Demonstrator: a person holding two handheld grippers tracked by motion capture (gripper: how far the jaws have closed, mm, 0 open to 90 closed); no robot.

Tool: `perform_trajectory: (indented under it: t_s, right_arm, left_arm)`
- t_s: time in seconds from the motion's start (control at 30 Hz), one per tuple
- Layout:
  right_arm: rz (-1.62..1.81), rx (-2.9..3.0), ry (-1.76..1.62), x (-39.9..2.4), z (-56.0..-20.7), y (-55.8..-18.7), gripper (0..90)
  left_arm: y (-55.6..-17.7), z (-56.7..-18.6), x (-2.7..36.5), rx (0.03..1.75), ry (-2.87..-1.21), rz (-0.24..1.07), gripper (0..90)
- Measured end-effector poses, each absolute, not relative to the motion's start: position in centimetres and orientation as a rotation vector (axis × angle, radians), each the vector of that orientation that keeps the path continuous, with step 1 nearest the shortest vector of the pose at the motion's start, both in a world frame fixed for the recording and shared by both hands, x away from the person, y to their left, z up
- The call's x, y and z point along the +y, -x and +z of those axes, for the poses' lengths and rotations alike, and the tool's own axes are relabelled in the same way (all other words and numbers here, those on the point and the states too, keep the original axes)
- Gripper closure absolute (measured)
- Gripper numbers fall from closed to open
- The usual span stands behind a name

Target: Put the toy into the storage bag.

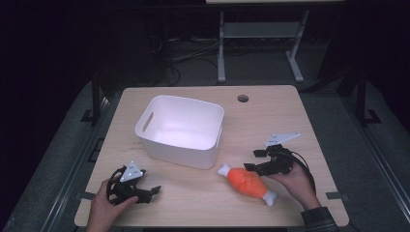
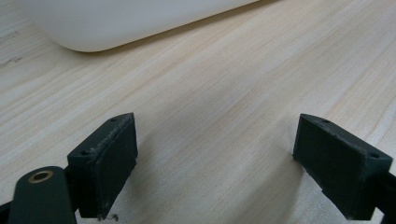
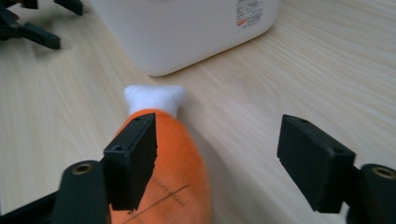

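A pale wooden table (image 1: 270, 116) fills the middle of the room, a round cable hole (image 1: 243, 98) near its far edge. On it, left of centre and toward the far side, sits a white plastic bin (image 1: 180, 130), open at the top, a slot handle in its left wall and a small label on the wall seen from the right gripper view.

Next in size is the plush drumstick (image 1: 247, 182), orange in the body with a white bone knob at each end. It lies flat on the table, near the right front corner of the bin but not touching it, slanting from far-left to near-right. It is outside the bin.

The right gripper (image 1: 255, 160) is held in the person's right hand (image 1: 295, 181), just right of the toy's orange body, jaws pointing left. Those jaws stand wide apart. From the right gripper view one jaw sits in front of the orange plush and the other hangs over bare wood, so nothing is pinched between them; the toy is loose on the table.

Over at the near left corner, the left gripper (image 1: 153, 189) rests low in the left hand (image 1: 104, 208), pointing right. Its jaws are spread wide too, bare table between them, the bin's rounded base beyond.
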State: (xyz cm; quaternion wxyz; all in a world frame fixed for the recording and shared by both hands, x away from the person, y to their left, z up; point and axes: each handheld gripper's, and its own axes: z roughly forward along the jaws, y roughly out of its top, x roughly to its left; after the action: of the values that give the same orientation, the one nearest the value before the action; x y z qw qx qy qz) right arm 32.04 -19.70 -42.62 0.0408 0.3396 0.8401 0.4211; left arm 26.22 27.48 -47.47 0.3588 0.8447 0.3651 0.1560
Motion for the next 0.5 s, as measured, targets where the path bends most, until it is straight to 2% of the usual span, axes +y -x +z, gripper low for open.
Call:
perform_trajectory:
  t_s: [0.2,0.5]
  right_arm:
    - [1.321,2.573,-1.042,-19.8,-42.4,-30.6,14.2]
    - [1.294,2.623,-1.038,-19.1,-43.6,-29.4,12.1]
  left_arm:
    - [-26.2,-47.5,27.5,0.94,-2.181,0.404,12.8]
    - [-26.2,-47.5,27.5,0.939,-2.181,0.404,12.8]
